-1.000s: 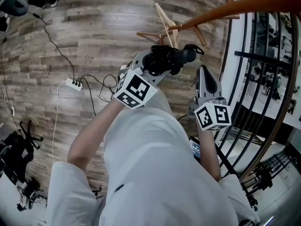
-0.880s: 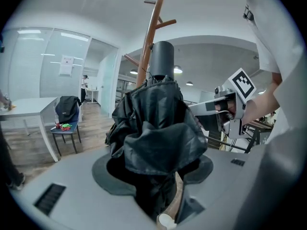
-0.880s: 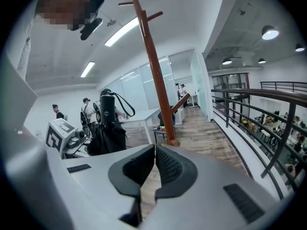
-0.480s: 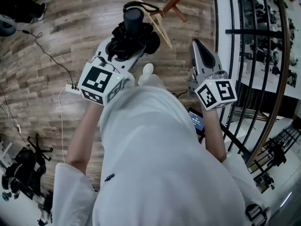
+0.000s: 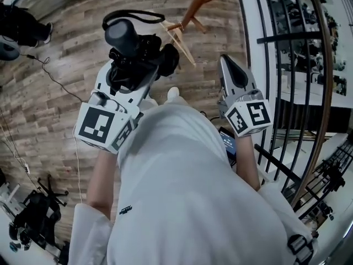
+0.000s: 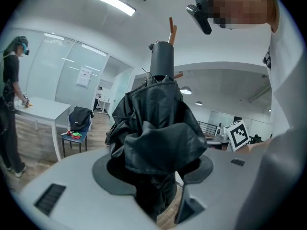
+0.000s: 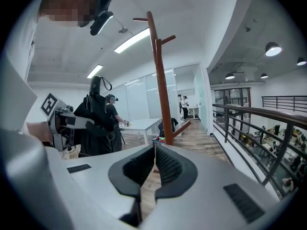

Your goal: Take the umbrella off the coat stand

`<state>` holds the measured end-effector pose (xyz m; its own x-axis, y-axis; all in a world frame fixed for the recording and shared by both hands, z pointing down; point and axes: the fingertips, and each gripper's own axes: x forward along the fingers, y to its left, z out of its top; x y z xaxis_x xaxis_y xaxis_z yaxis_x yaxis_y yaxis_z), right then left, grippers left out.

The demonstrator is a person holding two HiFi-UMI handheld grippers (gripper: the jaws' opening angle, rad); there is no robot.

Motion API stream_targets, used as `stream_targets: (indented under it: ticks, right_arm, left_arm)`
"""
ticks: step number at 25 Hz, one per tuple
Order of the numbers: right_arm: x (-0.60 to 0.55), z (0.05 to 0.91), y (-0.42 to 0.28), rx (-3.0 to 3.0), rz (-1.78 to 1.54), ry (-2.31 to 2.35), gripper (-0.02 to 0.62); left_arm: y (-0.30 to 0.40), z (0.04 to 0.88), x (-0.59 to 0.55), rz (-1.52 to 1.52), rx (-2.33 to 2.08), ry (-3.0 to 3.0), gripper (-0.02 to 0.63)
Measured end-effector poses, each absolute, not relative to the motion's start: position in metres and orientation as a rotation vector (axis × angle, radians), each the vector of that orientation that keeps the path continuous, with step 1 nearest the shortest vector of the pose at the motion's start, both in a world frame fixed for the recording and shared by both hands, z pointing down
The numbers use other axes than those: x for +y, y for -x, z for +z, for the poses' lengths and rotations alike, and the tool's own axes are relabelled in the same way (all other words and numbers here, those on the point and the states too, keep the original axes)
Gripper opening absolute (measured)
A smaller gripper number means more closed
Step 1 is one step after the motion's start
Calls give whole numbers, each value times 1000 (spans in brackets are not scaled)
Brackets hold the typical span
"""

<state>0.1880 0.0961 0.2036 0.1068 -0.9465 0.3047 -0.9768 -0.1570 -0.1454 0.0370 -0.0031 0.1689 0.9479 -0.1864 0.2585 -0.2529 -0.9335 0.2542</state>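
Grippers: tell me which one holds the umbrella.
The left gripper: its fingers clamp the folded black umbrella. The right gripper has its fingers together with nothing between them.

Wood floor w/ a black cable; black railing at right. 1 person by a white table; nearby blue chair, prob. bag on it.

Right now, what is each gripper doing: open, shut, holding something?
Left gripper: shut on the folded black umbrella.
Right gripper: shut, nothing between its jaws.
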Motion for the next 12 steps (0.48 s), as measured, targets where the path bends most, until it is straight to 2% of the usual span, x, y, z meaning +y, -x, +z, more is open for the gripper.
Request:
stream_targets:
  ticks: [5,12]
  right_arm:
    - [97,186,-192,-2026,477,-2286,35]
    - [86,176,-156,-2107,518,-2244,35]
  left_arm:
    - [-39,167,3,346,-341,-2819,244]
    - [-25,174,3,412,-353,-2782,244]
